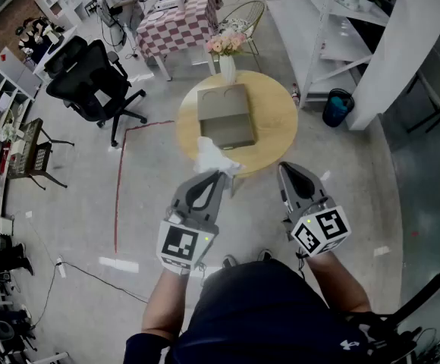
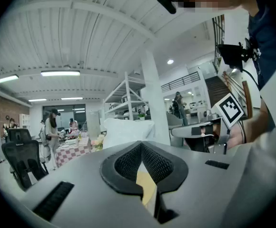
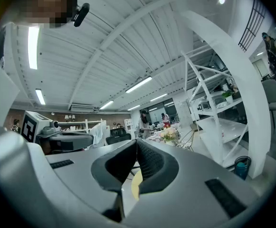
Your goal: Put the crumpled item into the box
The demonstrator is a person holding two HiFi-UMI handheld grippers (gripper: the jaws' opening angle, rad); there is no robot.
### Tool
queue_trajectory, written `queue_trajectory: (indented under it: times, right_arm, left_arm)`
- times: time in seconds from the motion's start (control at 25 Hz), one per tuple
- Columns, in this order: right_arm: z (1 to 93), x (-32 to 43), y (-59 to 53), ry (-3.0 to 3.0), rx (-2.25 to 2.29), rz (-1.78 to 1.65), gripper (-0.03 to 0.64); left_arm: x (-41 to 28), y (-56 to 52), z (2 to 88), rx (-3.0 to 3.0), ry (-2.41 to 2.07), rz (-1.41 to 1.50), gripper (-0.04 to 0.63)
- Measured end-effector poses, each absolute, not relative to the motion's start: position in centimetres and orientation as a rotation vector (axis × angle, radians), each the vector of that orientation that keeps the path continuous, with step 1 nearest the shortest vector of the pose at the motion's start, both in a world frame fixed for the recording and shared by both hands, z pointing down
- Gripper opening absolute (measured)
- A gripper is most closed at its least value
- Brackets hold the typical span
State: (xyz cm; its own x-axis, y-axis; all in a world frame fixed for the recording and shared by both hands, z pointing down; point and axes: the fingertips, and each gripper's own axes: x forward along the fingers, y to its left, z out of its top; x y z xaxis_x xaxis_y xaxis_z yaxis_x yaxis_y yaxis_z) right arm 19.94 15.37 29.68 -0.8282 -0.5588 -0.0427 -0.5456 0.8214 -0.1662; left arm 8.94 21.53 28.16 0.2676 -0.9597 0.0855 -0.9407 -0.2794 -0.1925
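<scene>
White crumpled item [image 1: 214, 156]: clamped in the left gripper [image 1: 220, 174] tips, over the table's near edge.
Box [image 1: 226, 117]: on the round wooden table [image 1: 277, 120], just beyond the item.
Right gripper [image 1: 284, 168]: jaws together, empty, right of the item.

Long ceiling strip lights [image 2: 59, 73] fill the room with even, bright white light, so shadows on the pale floor [image 1: 83, 203] are faint. The head view is sharp but curves at its edges. Both gripper views are fisheye, black at the corners, with bent beams. The left tool [image 2: 142, 146] and right tool [image 3: 137, 144] loom near and slightly soft.
</scene>
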Motion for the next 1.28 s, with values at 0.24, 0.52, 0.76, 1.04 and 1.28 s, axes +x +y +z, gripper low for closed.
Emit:
queue_trajectory:
  times: [0.24, 0.52, 0.76, 1.04, 1.28]
  right_arm:
    - [29.9, 19.5, 19.5, 2.921, -0.935, -0.243, 0.012]
    - [32.1, 18.6, 22.3, 2.944, -0.998, -0.356, 0.014]
    - [31.2, 17.8, 23.1, 2.905, -1.067, -0.357, 0.014]
    - [29.7, 16.9, 23.9, 2.874, -1.162, -0.296, 0.014]
    - [30.4, 15.3, 25.1, 2.870, -1.216, -0.307, 0.014]
  left_arm:
    - [9.7, 26.9, 28.6, -2.472, 1.658, -0.420, 0.018]
    - [10.5, 29.5, 31.3, -2.620, 1.493, -0.477, 0.018]
    - [9.2, 30.0, 32.6, -2.692, 1.421, -0.493, 0.018]
    - [7.9, 30.1, 32.4, -2.692, 1.304, -0.493, 0.018]
    - [6.0, 30.7, 33.2, -2.721, 1.260, -0.473, 0.018]
